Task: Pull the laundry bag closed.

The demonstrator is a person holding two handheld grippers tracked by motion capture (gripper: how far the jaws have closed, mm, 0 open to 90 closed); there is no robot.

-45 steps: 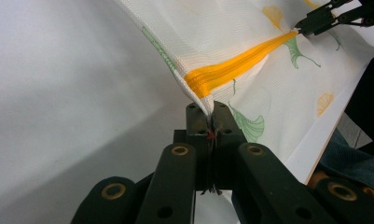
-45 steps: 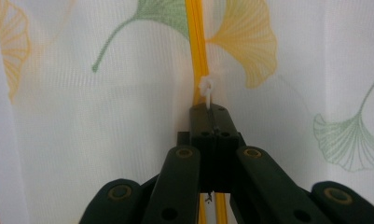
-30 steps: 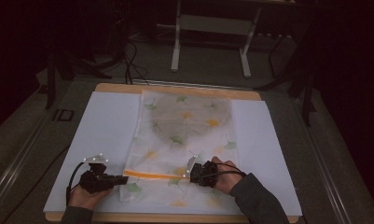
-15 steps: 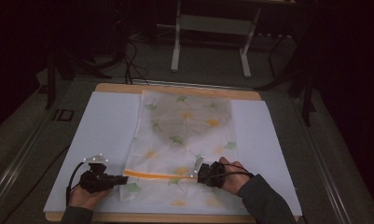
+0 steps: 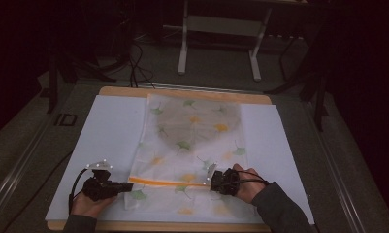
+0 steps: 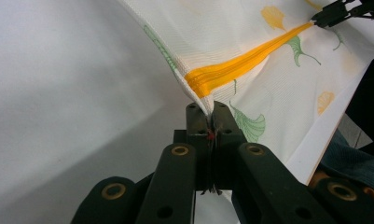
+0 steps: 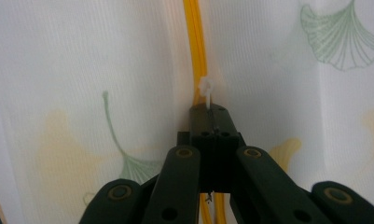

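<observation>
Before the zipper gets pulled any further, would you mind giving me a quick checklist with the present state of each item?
1. Left claw clamped on the bag's corner at the zipper end: ok.
2. Right claw shut on the white zipper pull: ok.
3. Zipper line straight between the claws: ok.
4. Bag lying flat on the white mat: ok.
5. Zipper teeth free of snagged fabric: cannot tell.

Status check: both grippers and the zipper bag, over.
Left gripper shut on white leaf-print mesh bag at the orange zipper's end. Right gripper shut on white zipper pull. Nothing in the way.
</observation>
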